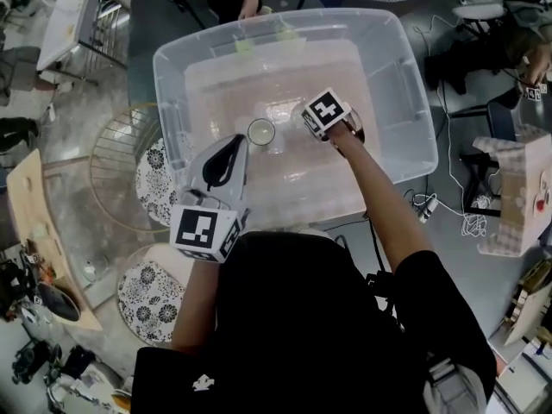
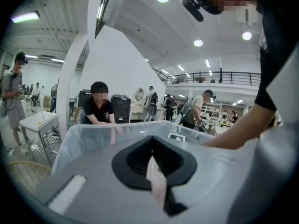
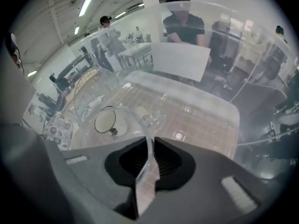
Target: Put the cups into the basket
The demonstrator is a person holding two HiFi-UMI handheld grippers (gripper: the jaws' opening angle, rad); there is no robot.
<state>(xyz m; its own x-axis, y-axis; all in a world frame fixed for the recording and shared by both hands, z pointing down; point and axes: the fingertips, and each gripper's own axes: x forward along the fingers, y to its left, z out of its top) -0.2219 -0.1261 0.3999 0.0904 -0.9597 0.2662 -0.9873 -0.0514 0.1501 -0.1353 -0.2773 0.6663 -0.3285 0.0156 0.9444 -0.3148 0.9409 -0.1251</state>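
One clear cup (image 3: 124, 129) is pinched by its wall at the rim in the jaws of the right gripper (image 3: 149, 141), which stand narrowly apart on the glass. The cup hangs to the left of the jaws in the right gripper view. Its wide mouth faces up toward that camera, so its long axis runs roughly upright. It is inside the basket (image 1: 405, 67), a big clear plastic tub, low over the tub's floor. Whether it touches that floor cannot be told.

A second cup (image 1: 261, 131) stands upright on the tub floor with its mouth up, just left of the held one in the head view. A pale round shape seen through the held glass may be this second cup.

The right arm reaches forward over the basket's near rim, forearm bare, and the gripper points steeply down into the tub. The left gripper (image 2: 152, 146) is drawn back by the near left part of the rim and points almost level across the basket. Its jaws are pressed together with nothing between them.

At the far rim a person in a black shirt (image 2: 99, 111) leans with a hand on the basket's edge.
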